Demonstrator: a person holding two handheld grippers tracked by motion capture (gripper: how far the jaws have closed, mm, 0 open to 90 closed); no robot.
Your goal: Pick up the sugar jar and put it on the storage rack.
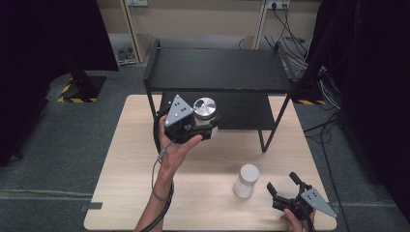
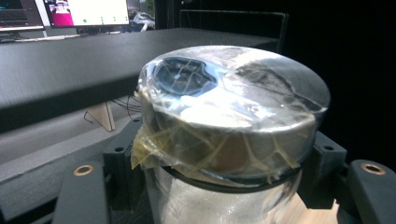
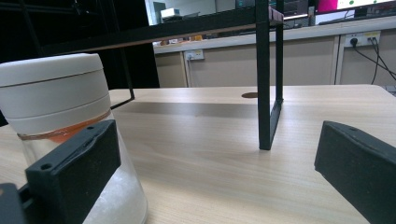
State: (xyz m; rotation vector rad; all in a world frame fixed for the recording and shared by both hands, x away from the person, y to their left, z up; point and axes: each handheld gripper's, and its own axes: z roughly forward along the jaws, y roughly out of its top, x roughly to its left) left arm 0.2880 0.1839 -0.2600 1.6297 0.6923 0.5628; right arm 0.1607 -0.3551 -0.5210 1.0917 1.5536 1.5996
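Silver-lidded jar (image 2: 233, 121) clamped in left gripper's (image 1: 205, 126) jaws.

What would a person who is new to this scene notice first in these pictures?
First, the jar with the shiny silver lid, held up in the left gripper in front of the black shelf at the far side of the table. Next, the white-lidded jar standing near the front right, with the right gripper open beside it.
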